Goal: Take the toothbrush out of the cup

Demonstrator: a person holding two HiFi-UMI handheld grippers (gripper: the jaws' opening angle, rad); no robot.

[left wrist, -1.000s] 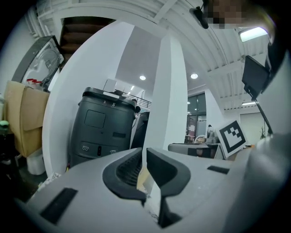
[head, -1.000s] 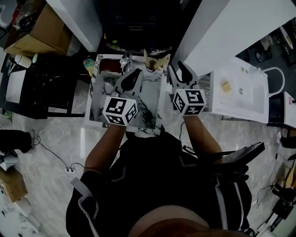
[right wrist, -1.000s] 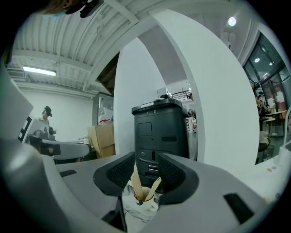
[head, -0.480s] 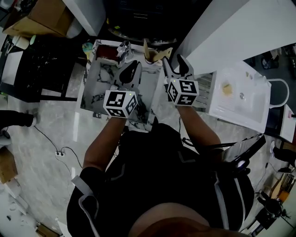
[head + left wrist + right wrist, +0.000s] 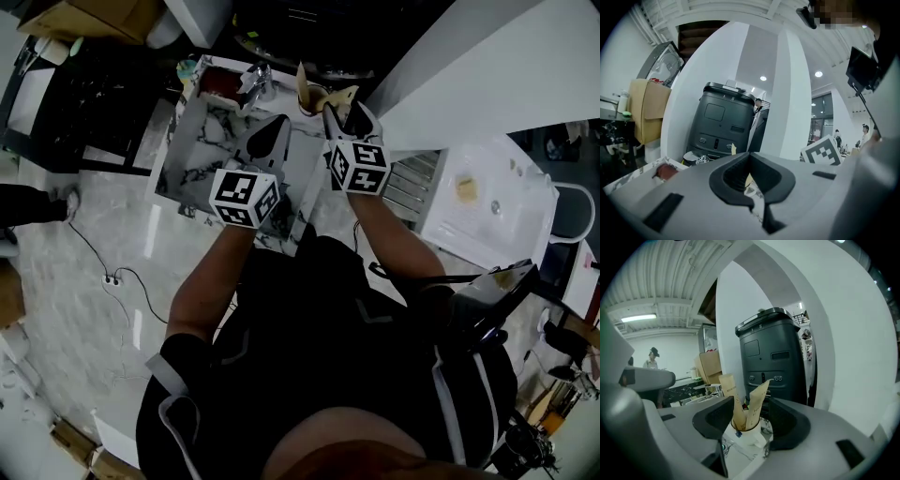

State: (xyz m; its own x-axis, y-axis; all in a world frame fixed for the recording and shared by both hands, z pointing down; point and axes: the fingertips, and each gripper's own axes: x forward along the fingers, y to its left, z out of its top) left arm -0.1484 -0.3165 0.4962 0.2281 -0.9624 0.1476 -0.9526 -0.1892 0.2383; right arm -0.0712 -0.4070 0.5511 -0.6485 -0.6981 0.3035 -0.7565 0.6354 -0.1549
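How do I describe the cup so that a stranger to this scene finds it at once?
Start at the marble-patterned table before the tall dark grey machine. At its far edge stands a white cup. Alone among its neighbours, a shiny metal piece and a red-brown thing, it holds two brown paper sleeves sticking up in a V.

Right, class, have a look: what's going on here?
A person holds a gripper in each hand over a marble-topped table. The right gripper has just opened its jaws wide. They line up on a white cup holding two paper-wrapped toothbrushes, but grip nothing yet. The left gripper has just closed its jaws on nothing. Both toothbrushes are still in the cup.
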